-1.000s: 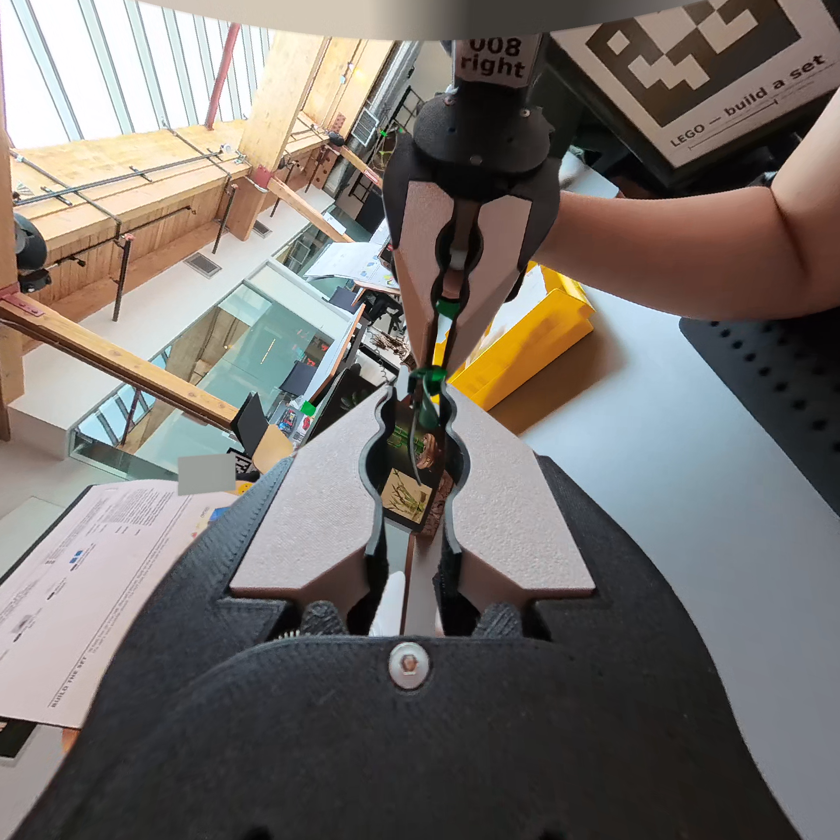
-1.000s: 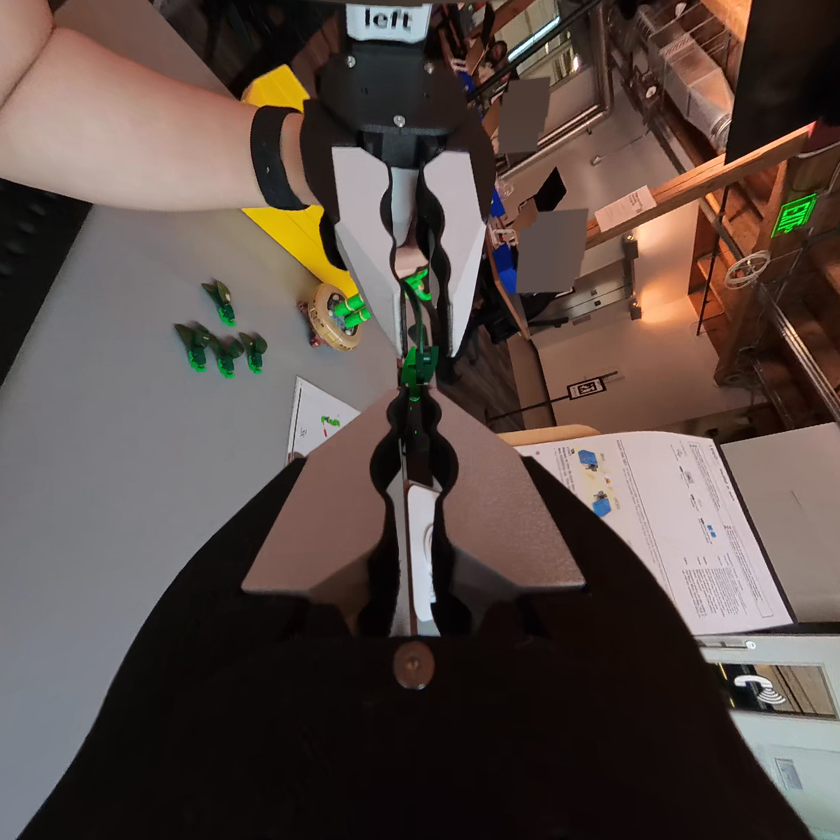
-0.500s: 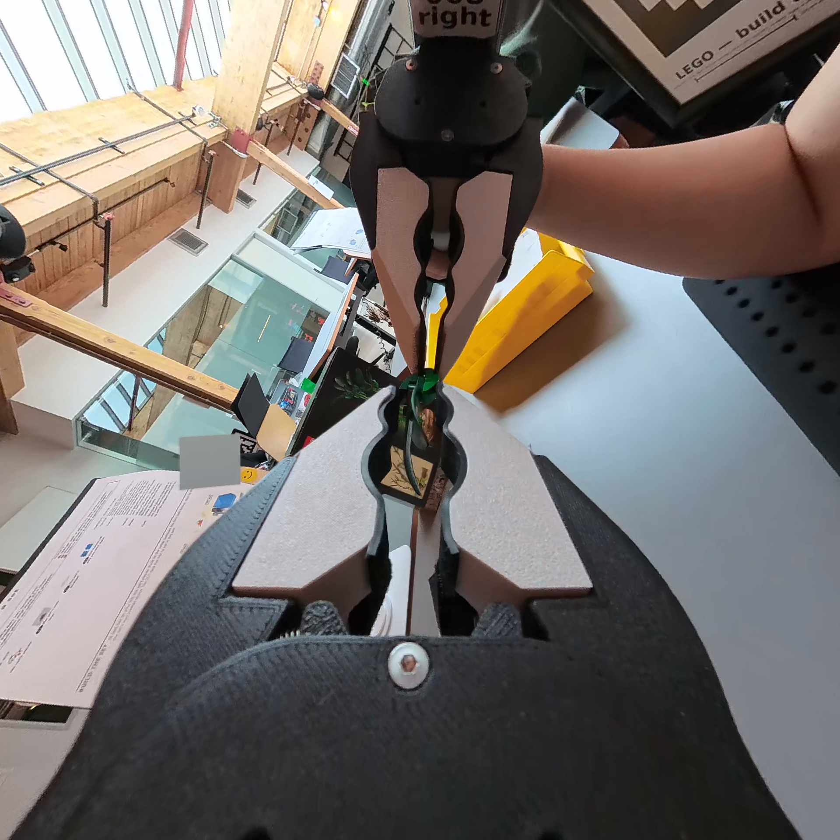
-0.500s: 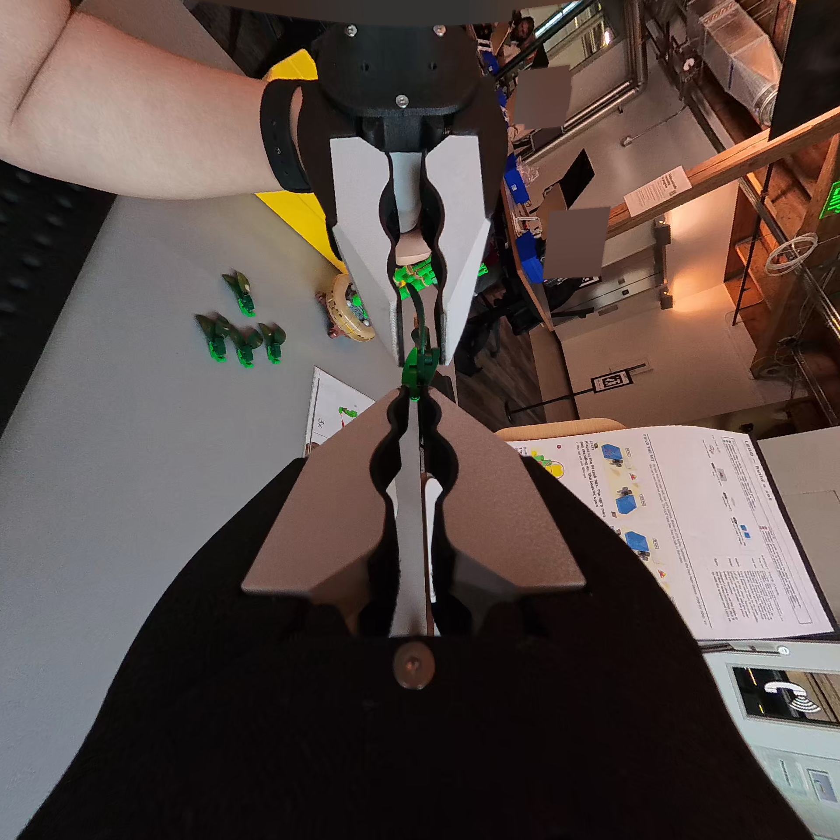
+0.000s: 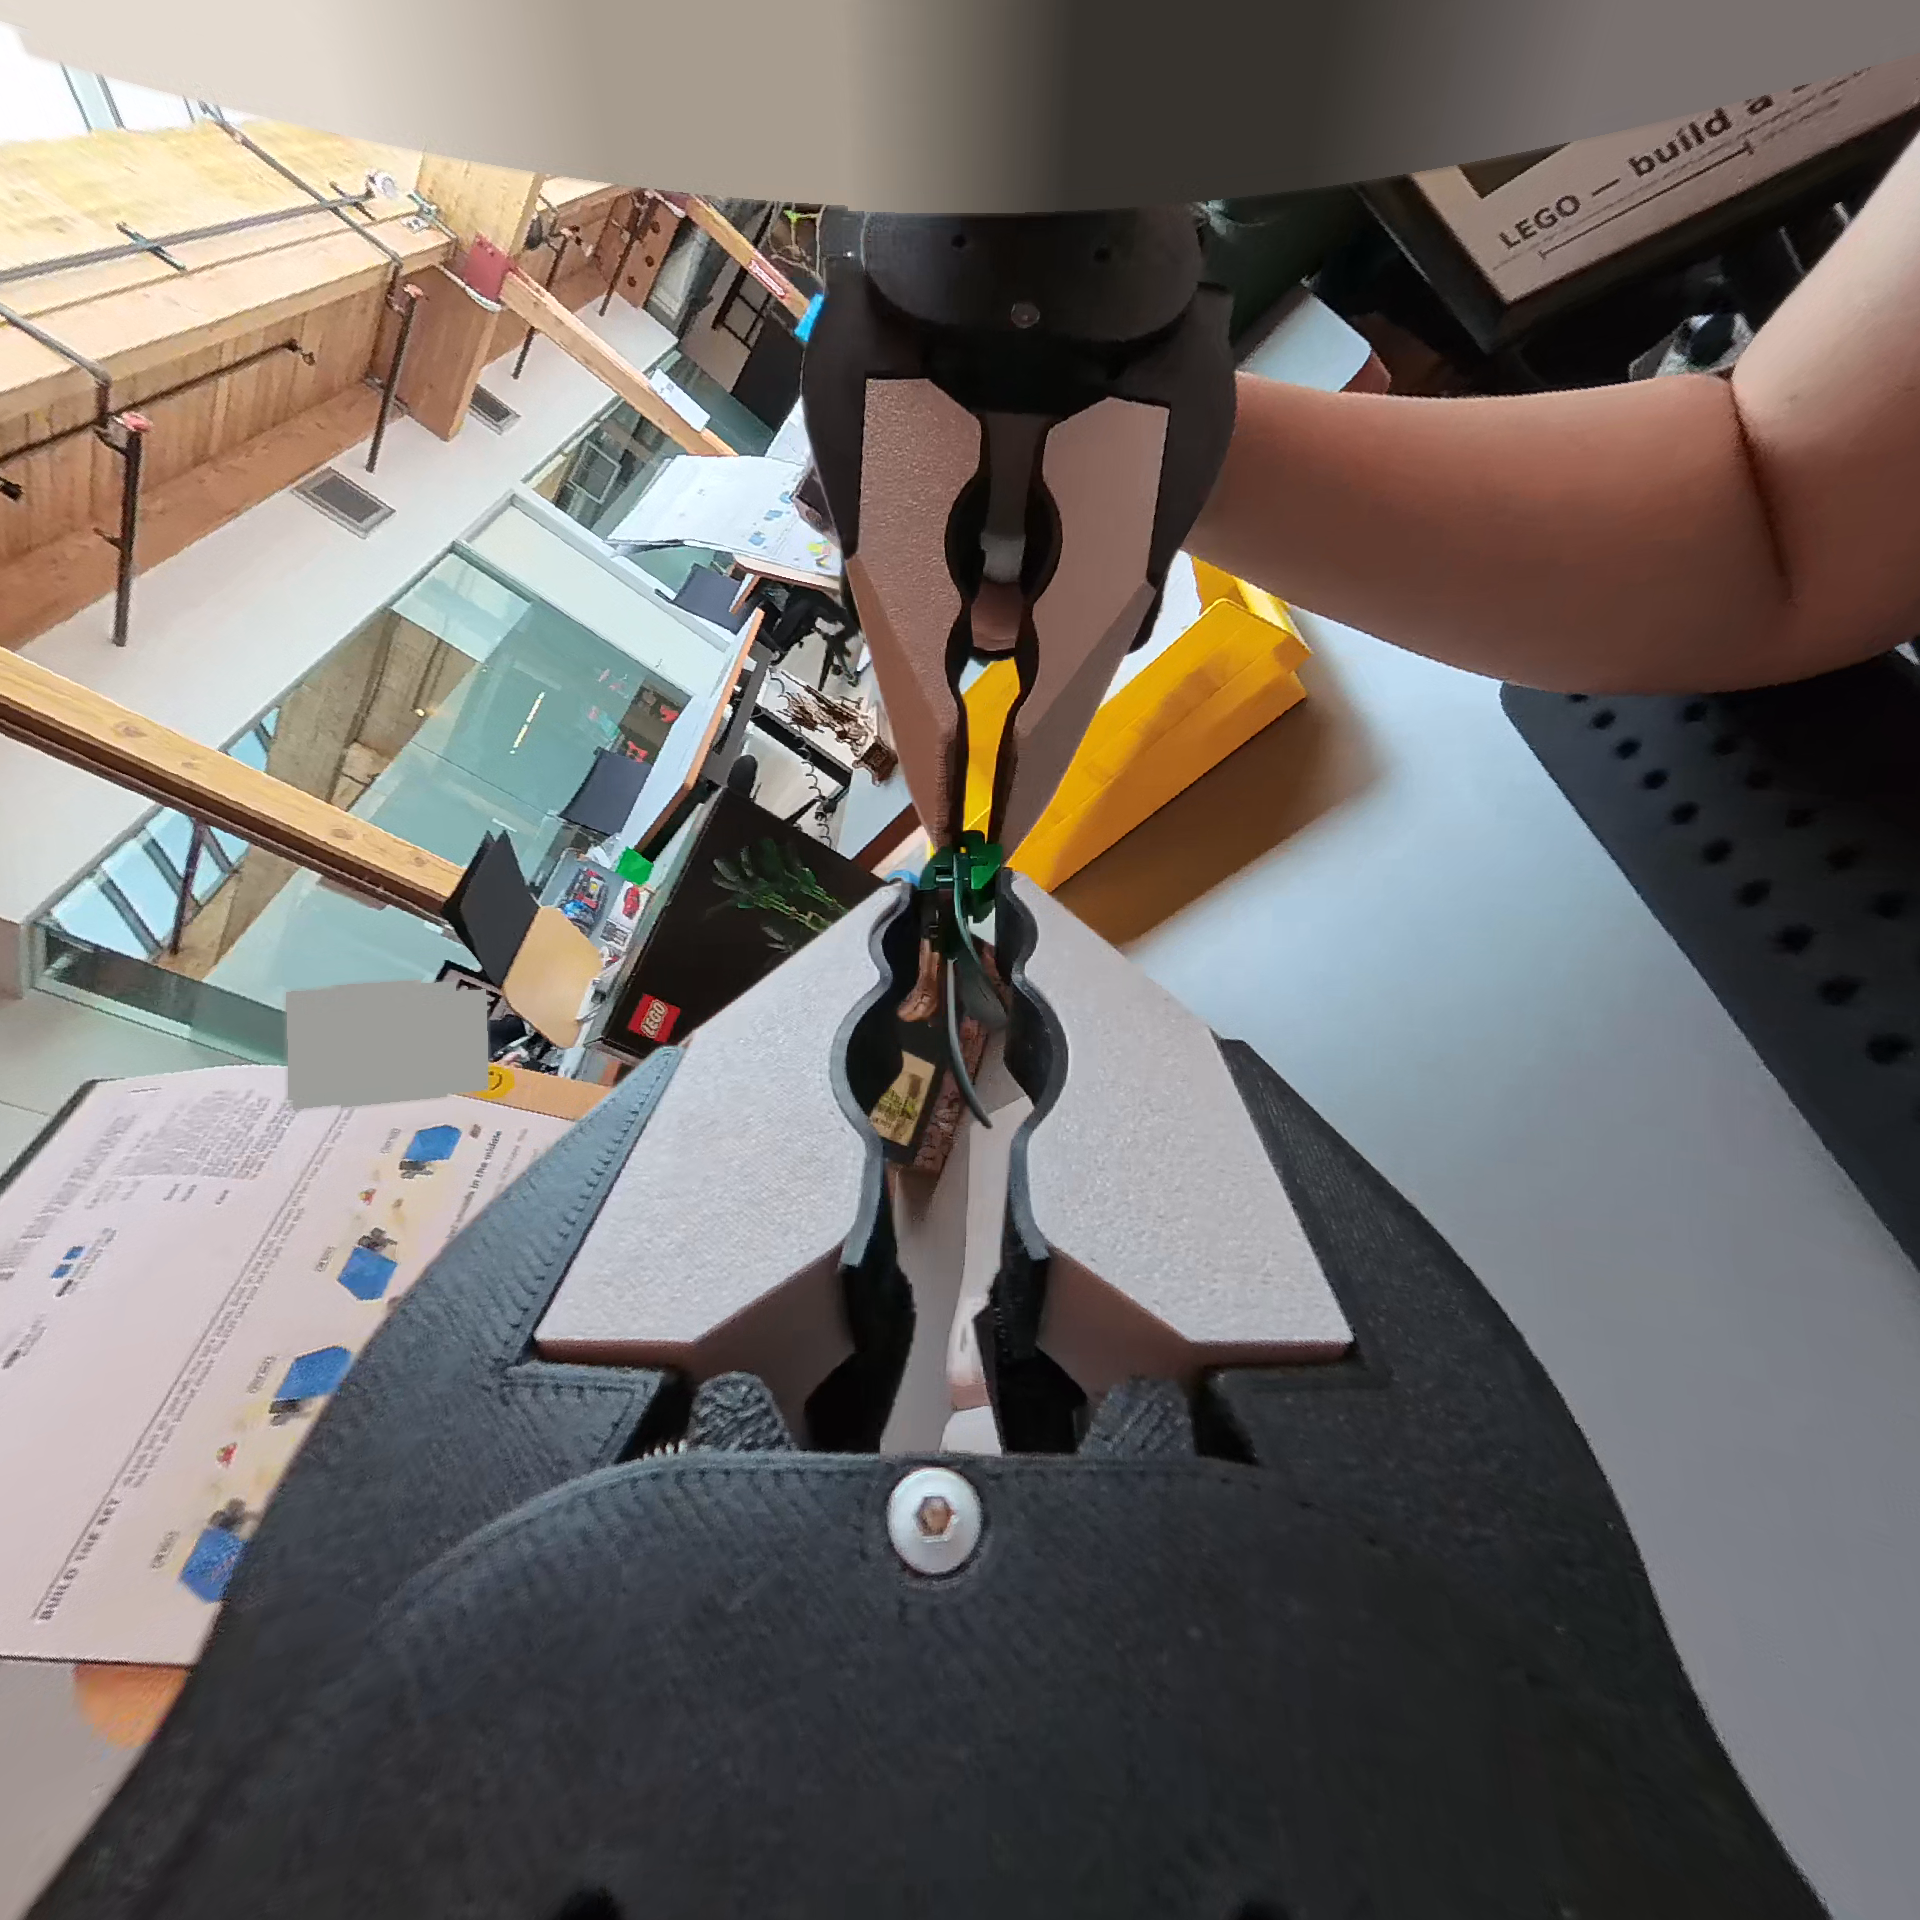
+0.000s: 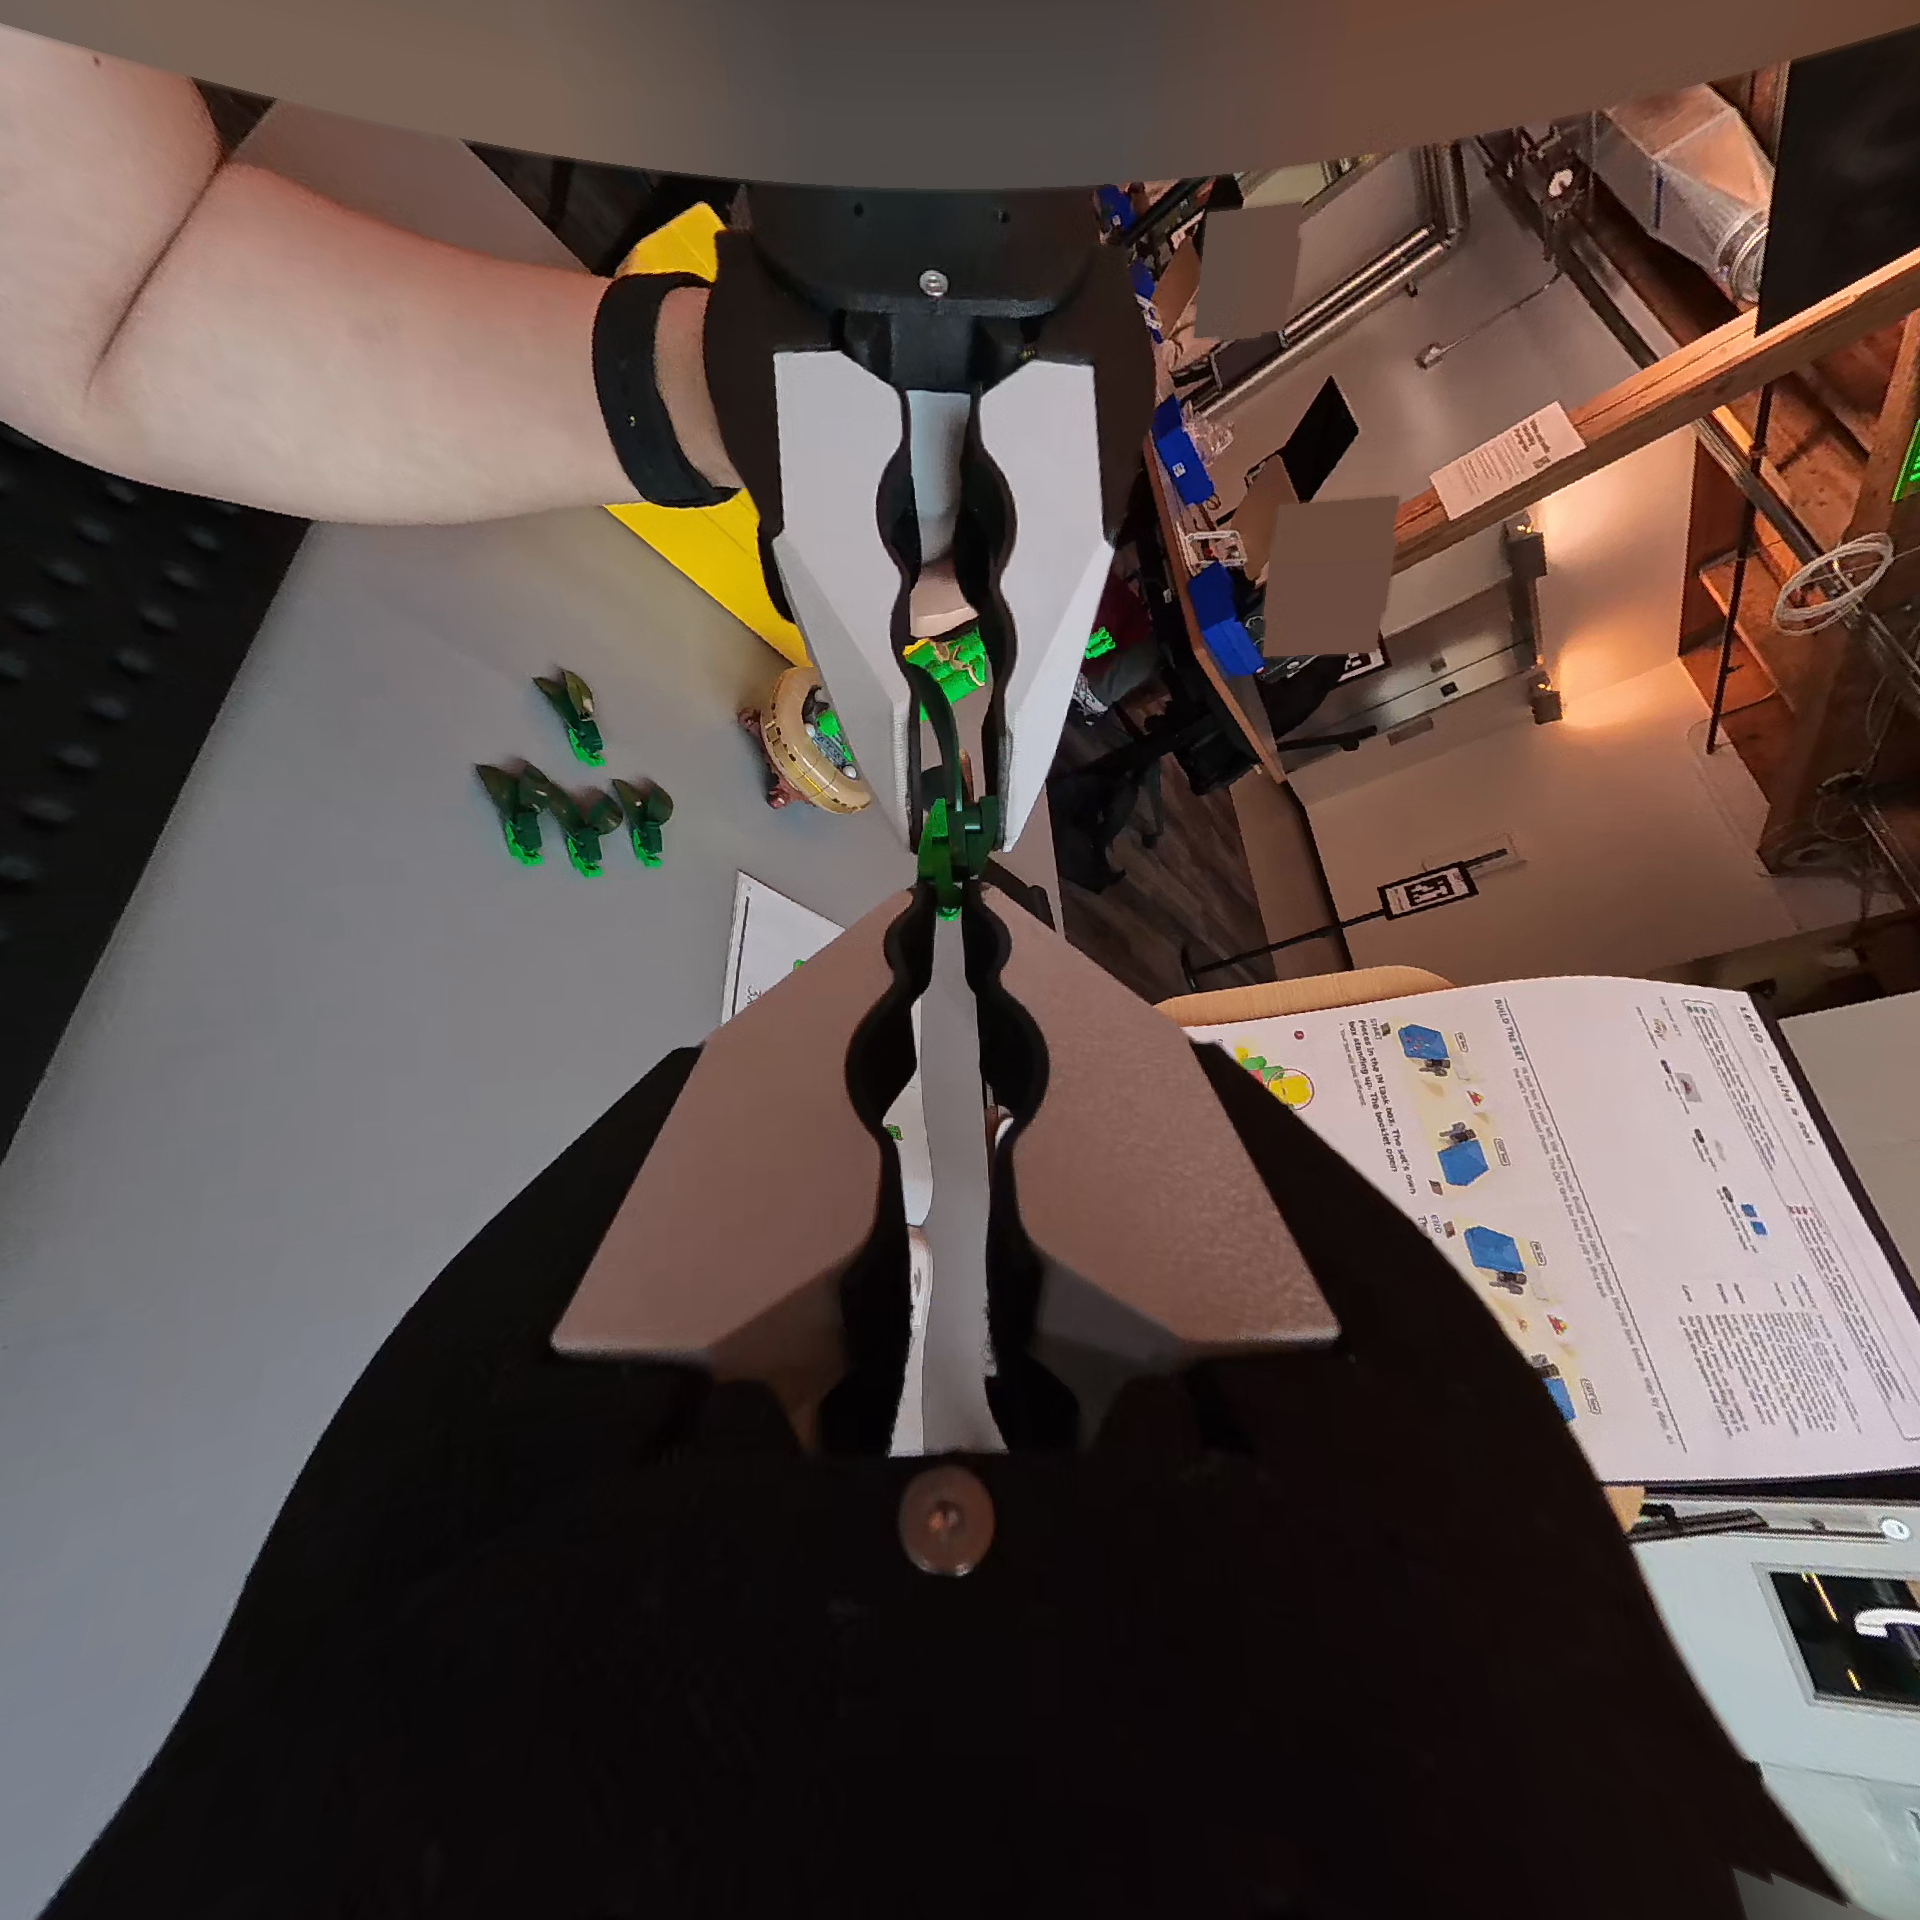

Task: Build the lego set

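Meeting tip to tip above the grey table (image 6: 312, 1091), the left gripper (image 5: 961, 902) and right gripper (image 6: 948, 902) each stood nearly closed, pinching a small green plastic lego stem assembly (image 6: 951, 847) between them. Four loose green leaf pieces (image 6: 571, 805) and a round tan lego pot (image 6: 816, 753) lay on the table, beside a yellow plastic bin (image 5: 1174, 717).

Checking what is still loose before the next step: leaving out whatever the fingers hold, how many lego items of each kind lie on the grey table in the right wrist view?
Green leaf pieces: 4
Round tan assembly: 1
Total: 5
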Tool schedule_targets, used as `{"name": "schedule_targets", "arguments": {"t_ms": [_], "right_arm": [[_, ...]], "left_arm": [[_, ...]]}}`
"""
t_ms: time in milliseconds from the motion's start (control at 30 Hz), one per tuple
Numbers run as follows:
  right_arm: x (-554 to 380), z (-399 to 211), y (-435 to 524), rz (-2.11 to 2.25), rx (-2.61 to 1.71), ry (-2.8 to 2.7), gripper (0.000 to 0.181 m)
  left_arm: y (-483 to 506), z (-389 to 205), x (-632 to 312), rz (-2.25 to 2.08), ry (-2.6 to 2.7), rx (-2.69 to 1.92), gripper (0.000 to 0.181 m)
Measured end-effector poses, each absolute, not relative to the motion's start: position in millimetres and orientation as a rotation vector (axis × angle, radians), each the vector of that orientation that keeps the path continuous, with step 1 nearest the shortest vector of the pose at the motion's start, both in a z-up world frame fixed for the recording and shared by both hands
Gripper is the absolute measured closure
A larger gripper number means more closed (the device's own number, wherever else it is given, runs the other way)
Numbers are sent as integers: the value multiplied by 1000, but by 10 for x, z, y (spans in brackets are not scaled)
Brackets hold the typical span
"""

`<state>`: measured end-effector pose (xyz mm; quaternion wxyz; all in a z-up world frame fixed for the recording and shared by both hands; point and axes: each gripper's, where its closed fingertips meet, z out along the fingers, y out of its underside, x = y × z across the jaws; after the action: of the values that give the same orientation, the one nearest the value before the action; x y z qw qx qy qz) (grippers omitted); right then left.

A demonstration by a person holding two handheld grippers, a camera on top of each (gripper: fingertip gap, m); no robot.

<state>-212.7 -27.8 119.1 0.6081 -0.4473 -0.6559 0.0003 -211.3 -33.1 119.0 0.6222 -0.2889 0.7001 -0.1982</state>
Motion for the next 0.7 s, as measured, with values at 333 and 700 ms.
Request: {"name": "schedule_targets", "arguments": {"t_ms": [333,700], "right_arm": [[-2090,1129,-226,7,-1065,-1533,179],[-2145,1186,-315,30,-1005,-1533,178]], "left_arm": [[-281,1131,-2074,-440,1638,-697,170],[-367,1188,-2127,-427,1635,-613,169]]}}
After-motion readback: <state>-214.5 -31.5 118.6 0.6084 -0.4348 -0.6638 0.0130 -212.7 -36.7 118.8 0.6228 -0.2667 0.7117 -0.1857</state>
